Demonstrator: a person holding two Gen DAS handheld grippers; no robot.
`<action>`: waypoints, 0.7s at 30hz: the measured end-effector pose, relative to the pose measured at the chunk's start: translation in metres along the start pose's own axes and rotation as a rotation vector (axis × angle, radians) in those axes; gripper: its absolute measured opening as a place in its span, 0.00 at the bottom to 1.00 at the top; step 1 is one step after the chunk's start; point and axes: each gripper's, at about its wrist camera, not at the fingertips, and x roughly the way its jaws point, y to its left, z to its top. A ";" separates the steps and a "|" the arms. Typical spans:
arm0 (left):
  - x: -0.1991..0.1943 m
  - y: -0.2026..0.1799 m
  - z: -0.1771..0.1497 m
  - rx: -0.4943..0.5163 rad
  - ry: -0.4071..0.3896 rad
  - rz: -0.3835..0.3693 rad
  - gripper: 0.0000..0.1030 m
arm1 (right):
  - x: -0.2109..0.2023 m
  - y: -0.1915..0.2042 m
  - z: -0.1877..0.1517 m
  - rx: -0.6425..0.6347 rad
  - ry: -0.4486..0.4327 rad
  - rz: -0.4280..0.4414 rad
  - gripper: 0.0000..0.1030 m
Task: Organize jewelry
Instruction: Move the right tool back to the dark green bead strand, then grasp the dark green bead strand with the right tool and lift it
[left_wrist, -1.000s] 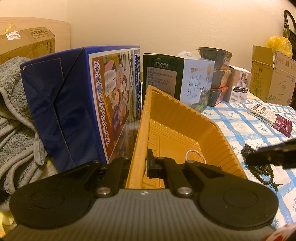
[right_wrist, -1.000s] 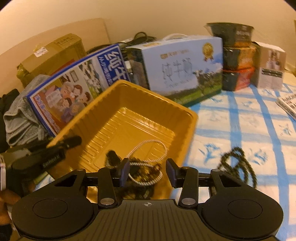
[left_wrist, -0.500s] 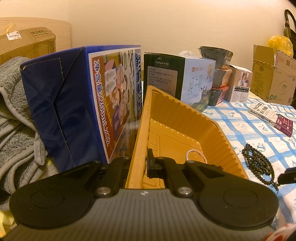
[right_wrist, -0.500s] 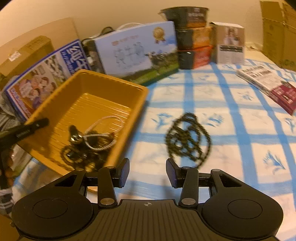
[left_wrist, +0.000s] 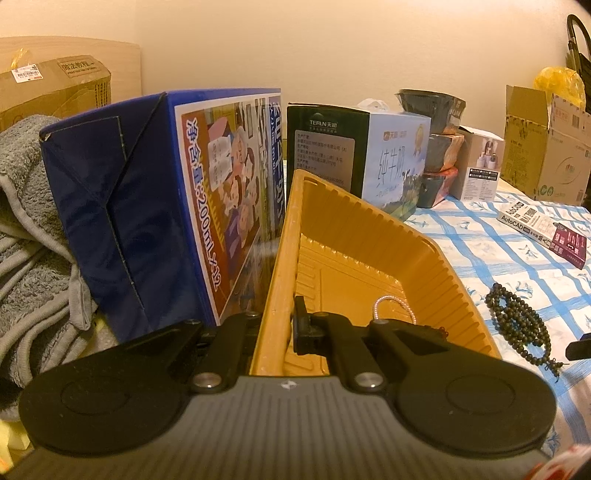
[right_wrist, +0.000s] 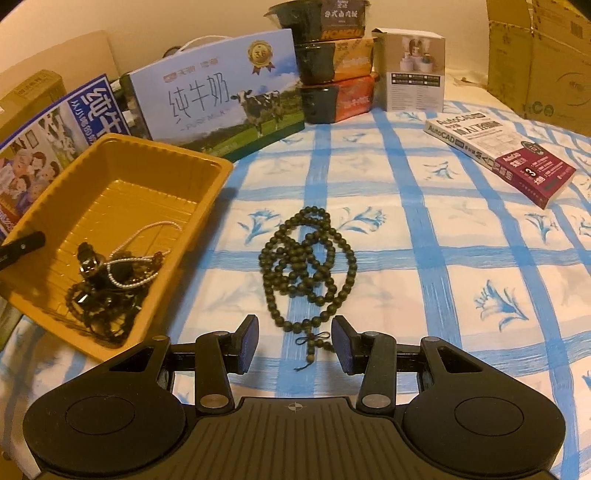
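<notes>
Right hand-held gripper (right_wrist: 294, 344) spread and empty, just short of the dark bead necklace (right_wrist: 307, 266) on the checked cloth; strand heaped straight ahead, knotted tail nearest; left hand-held gripper (left_wrist: 286, 325) pinching the yellow tray (left_wrist: 373, 236) wall, apparently steadying it, farther away.
</notes>
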 end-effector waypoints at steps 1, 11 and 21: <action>0.000 0.000 0.000 0.000 0.000 0.000 0.05 | 0.001 -0.001 0.001 -0.001 0.000 -0.003 0.43; 0.001 0.001 -0.001 -0.001 0.002 0.003 0.05 | 0.030 -0.009 0.015 0.004 -0.002 -0.005 0.43; 0.003 0.003 -0.002 0.001 0.006 0.006 0.05 | 0.059 -0.009 0.024 0.012 -0.035 -0.009 0.54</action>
